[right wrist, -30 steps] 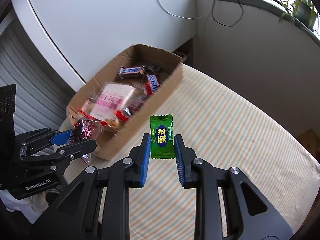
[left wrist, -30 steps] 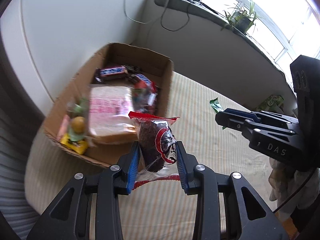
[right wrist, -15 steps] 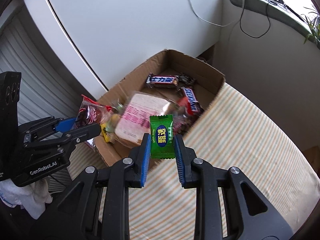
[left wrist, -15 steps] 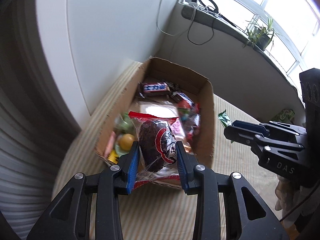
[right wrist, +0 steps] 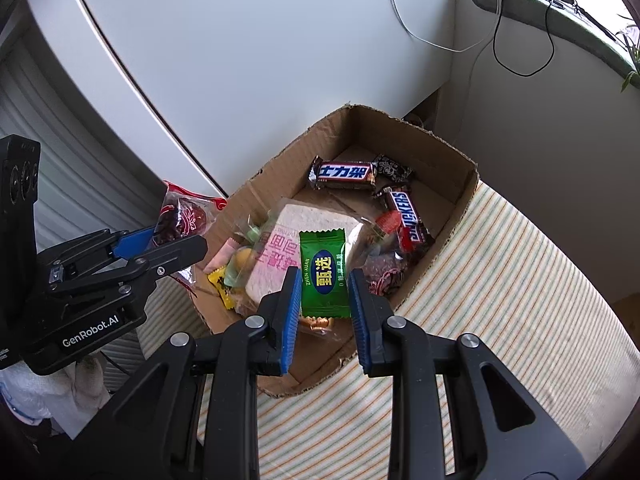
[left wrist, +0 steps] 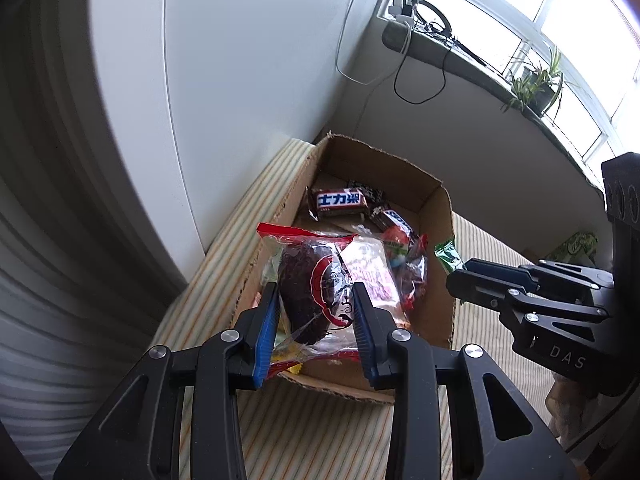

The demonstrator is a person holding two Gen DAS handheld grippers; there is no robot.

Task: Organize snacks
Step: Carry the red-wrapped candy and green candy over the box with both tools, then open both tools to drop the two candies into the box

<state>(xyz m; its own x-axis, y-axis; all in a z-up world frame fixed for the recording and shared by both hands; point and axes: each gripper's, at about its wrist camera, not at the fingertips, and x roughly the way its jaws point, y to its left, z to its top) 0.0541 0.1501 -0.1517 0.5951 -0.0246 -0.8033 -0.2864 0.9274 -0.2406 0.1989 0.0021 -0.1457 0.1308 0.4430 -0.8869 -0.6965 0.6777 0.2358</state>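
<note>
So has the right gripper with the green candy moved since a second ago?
Yes. The right gripper, shut on the green candy, has moved from beside the cardboard box over the striped cloth to above the box's near end.

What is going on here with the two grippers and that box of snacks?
A person holding a gripper in each hand is sorting snacks into a cardboard box on a striped surface. The left gripper is clamped on a red-edged packet with a dark cake; the right gripper grips a small green candy packet. Both hang above the box, unreleased. Inside lie chocolate bars and wrapped bread.
</note>
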